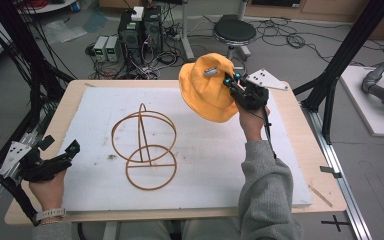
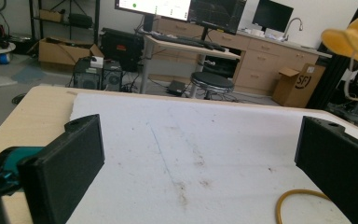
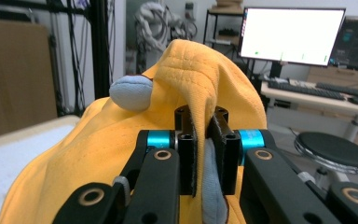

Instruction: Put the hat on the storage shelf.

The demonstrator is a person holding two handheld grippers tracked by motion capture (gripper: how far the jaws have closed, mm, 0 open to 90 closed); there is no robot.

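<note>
Black jaws of the right gripper [image 3: 202,140] are pressed together on a fold of the yellow hat [image 1: 207,87], holding it up above the far right part of the white board [image 1: 260,170]. On the board stands the wire hat stand [image 1: 144,146] with 2 rings. At the near left corner the left gripper [image 1: 55,160] rests with its jaws wide apart, grasping nothing.

Even, soft overhead room light, shadows faint on the white board [image 1: 205,165]; bright monitor [image 3: 291,35] at 1 o'clock in the right gripper view blows out white, near jaws slightly soft, all frames low-resolution and grainy.
</note>
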